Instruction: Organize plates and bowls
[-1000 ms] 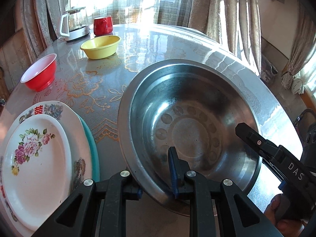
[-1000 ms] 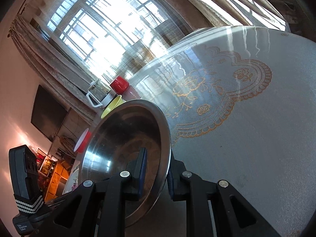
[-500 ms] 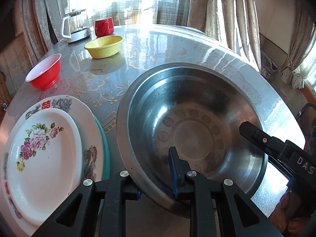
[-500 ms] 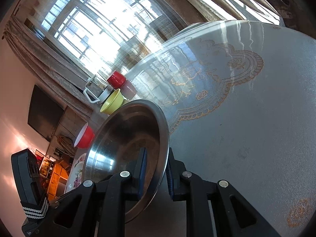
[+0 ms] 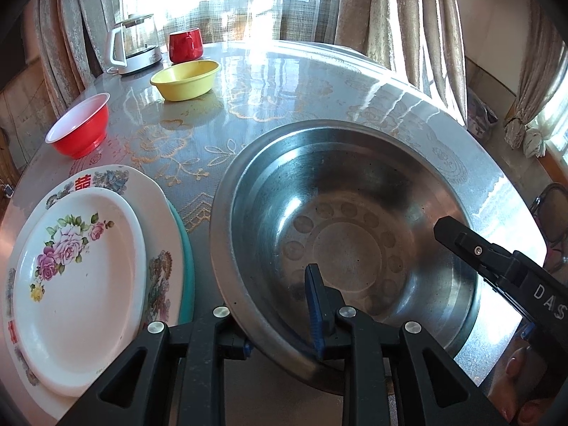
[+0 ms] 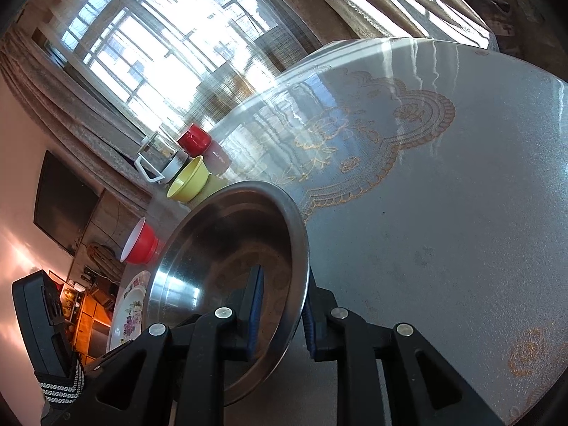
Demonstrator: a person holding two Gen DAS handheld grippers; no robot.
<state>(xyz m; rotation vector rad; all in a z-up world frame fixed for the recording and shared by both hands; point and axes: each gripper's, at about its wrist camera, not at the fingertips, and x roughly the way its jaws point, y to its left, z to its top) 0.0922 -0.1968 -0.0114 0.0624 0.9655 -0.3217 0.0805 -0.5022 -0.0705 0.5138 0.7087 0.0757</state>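
Observation:
A large steel basin point(image 5: 348, 248) is held by both grippers over the round table point(image 5: 284, 81). My left gripper point(image 5: 280, 323) is shut on its near rim. My right gripper point(image 6: 284, 305) is shut on its right rim; its body shows in the left wrist view point(image 5: 504, 269). The basin also shows in the right wrist view point(image 6: 227, 259). A stack of flowered plates point(image 5: 78, 259) on a teal plate lies just left of the basin. A red bowl point(image 5: 80, 131) and a yellow bowl point(image 5: 184, 80) stand farther back on the left.
A glass kettle point(image 5: 135, 46) and a red mug point(image 5: 184, 46) stand at the table's far edge by the window. Curtains hang behind. The table's right half point(image 6: 443, 213) carries a lace-patterned cover. A chair point(image 5: 550, 213) stands off the right edge.
The basin, gripped by both grippers, has shifted to the right and a little farther from the plate stack, so the plates and bowls sit more central in the left wrist view.

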